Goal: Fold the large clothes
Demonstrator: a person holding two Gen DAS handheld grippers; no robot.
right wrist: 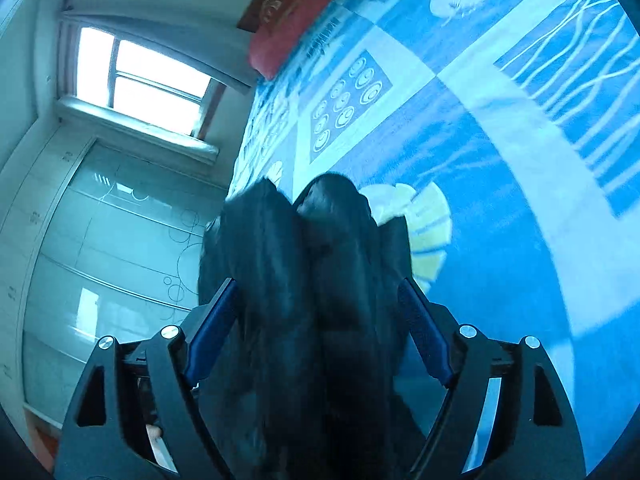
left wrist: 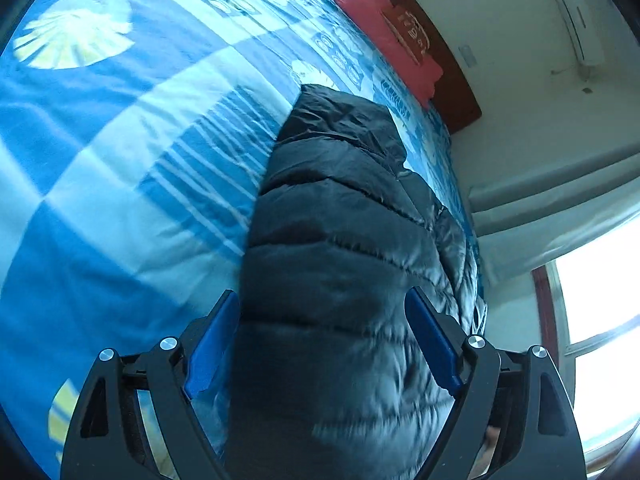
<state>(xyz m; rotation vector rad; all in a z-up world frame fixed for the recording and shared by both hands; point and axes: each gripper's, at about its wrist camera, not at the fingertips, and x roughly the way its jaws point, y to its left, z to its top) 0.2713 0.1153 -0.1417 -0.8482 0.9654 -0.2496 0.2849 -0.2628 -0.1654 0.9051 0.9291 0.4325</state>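
A dark quilted puffer jacket (left wrist: 340, 200) lies lengthwise on a bed with a blue patterned sheet (left wrist: 100, 160). My left gripper (left wrist: 322, 292) hovers over its near end, blue pads spread wide on either side of the padded bulk without pinching it. In the right wrist view the jacket (right wrist: 280, 240) shows as two bunched dark folds near the bed's left edge. My right gripper (right wrist: 317, 280) straddles these folds with its jaws wide apart; the pads do not press the fabric. The jacket's near end is hidden under both grippers.
A red pillow (left wrist: 384, 32) rests against a brown headboard (left wrist: 452, 80) at the far end of the bed. A bright window (right wrist: 140, 80) and a glass-fronted wardrobe (right wrist: 100, 240) stand beyond the bed's edge. The sheet (right wrist: 500, 160) stretches bare beside the jacket.
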